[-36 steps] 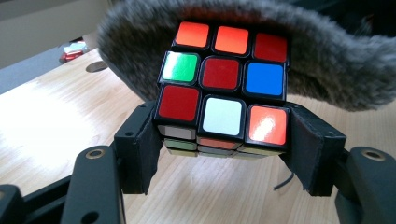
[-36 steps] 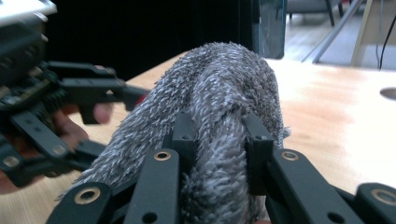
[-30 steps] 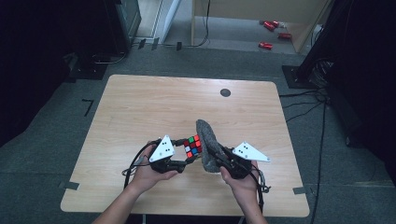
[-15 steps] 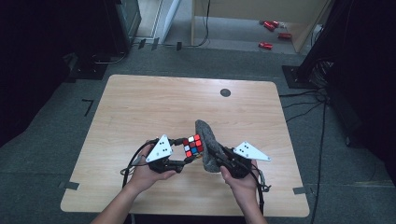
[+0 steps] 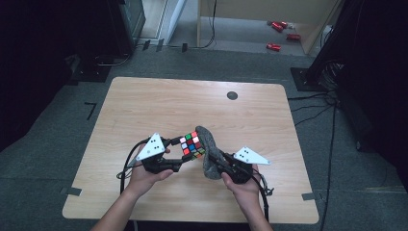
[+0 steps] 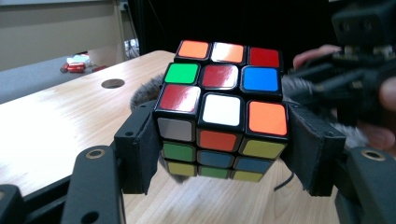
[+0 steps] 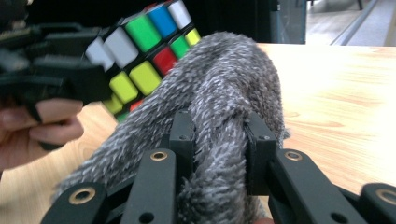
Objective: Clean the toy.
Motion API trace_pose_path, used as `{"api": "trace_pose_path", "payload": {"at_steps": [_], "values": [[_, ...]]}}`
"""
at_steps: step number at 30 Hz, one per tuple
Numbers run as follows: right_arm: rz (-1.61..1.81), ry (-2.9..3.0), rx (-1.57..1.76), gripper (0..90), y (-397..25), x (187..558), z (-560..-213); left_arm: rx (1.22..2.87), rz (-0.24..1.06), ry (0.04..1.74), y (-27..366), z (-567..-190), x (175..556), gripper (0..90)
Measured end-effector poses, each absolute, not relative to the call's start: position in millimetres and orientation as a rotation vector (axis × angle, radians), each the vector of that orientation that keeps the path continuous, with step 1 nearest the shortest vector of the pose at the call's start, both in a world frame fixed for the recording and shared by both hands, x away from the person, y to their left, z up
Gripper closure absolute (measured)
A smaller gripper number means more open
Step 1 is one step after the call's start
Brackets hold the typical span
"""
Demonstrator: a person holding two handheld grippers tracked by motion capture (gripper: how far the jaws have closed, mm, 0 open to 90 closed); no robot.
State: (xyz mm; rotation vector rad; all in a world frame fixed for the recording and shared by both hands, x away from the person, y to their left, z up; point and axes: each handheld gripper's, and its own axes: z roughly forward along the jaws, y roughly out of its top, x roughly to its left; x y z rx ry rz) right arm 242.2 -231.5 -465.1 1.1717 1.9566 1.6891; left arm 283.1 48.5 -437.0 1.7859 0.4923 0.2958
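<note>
Your left gripper (image 6: 219, 154) clamps the rigid, slick puzzle cube (image 6: 222, 116) by opposite faces; keep it square. At its 3 o'clock, your right gripper (image 7: 219, 140) pinches the soft, light fuzzy cloth (image 7: 219, 88) by a fold.

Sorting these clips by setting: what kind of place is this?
Probably a lab or studio workspace: a bare light wooden table on grey carpet, dark equipment racks around it, and black cables on the floor.

Glossy plastic cube (image 6: 219, 116); fuzzy grey cloth (image 7: 219, 93); matt wood table (image 5: 144, 106).
</note>
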Motion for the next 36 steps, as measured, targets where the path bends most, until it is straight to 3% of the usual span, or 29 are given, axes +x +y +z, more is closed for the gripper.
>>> {"api": "trace_pose_path", "payload": {"at_steps": [11, 19, 27, 36], "values": [[1.616, 2.105, 0.973, 68.1, -205, 237, -478, 1.732, 0.242, 0.499, 50, -434, 285, 34.9], [1.633, 1.962, 1.037, 68.5, -225, 240, -472, 1.741, 0.224, 0.505, 49, -436, 286, 34.9], [1.635, 2.097, 0.908, 67.9, -197, 233, -480, 1.734, 0.228, 0.508, 49, -436, 286, 34.9], [1.709, 2.006, 0.981, 67.9, -212, 237, -477, 1.731, 0.227, 0.509, 48, -436, 285, 34.9]]}}
